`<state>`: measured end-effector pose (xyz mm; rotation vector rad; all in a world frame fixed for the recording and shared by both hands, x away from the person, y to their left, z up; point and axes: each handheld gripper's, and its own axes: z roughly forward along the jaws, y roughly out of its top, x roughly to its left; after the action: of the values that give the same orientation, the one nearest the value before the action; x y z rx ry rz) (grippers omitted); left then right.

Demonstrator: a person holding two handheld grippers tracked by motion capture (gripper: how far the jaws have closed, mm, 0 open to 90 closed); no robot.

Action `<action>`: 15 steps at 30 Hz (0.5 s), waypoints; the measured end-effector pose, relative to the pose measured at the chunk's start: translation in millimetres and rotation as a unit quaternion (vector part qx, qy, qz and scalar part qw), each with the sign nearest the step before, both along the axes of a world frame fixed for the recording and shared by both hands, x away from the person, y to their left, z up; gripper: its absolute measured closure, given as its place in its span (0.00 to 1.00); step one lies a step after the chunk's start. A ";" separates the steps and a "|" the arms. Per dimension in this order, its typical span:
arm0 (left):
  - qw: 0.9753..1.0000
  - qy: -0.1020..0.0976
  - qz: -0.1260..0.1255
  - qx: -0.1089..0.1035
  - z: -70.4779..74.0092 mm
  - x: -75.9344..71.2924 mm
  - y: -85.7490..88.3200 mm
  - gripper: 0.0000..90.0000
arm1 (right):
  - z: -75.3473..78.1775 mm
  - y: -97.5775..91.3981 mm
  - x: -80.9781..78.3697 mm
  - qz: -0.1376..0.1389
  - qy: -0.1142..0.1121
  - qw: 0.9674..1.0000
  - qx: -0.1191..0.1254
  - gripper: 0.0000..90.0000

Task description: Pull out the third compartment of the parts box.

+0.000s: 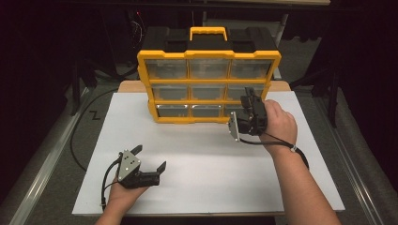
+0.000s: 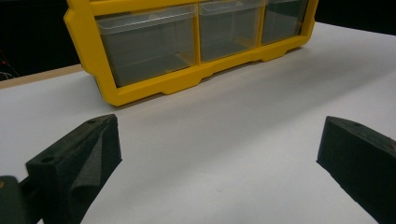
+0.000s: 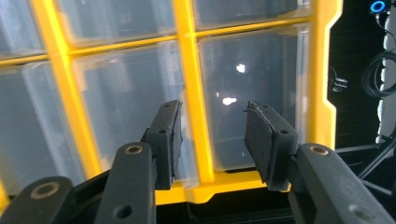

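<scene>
Jaws of the left gripper are spread wide with nothing between them; in the left gripper view they stand at the two lower corners with bare white surface between. This gripper sits low over the near-left part of the counter, held by the left hand, well apart from the organizer.

Jaws of the right gripper are parted by a narrow gap and pinch nothing. In the right gripper view, the right gripper points at the yellow divider between two clear drawers, close to the drawer fronts; contact cannot be confirmed. The right hand holds it at the lower right of the organizer's face.

A yellow-framed organizer stands upright at the far middle of the counter, three rows by three columns of clear drawers, with a yellow handle on top. Its base rests on the white surface, near the far edge.

Open room: the whole near half of the counter is unobstructed between the two grippers. Clear strips remain to the left and right of the organizer. In the left gripper view, the organizer lies ahead across bare surface.
</scene>
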<state>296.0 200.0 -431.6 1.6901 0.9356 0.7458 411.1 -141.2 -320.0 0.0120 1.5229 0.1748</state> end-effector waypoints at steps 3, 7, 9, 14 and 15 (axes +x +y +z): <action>1.000 0.000 0.000 0.000 0.0 -0.2 -0.1 0.01 | 6.1 1.3 2.9 -0.004 -0.002 1.000 0.006 0.69; 1.000 0.000 0.000 0.000 -0.1 -0.3 0.0 0.01 | 16.4 1.6 7.2 -0.003 -0.016 1.000 0.000 0.71; 1.000 0.001 0.000 0.001 -0.4 -0.1 0.0 0.01 | 21.1 1.3 9.6 -0.007 -0.016 1.000 0.004 0.72; 1.000 0.001 -0.002 0.001 -0.5 0.0 -0.5 0.01 | 32.9 0.7 15.9 -0.011 -0.026 1.000 0.003 0.74; 1.000 0.001 -0.002 0.001 -0.6 0.0 -0.5 0.01 | 35.1 0.8 17.3 -0.012 -0.025 1.000 0.004 0.75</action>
<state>296.0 199.5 -432.1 1.6939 0.9320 0.7423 428.4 -140.3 -284.9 0.0325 1.4713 0.1619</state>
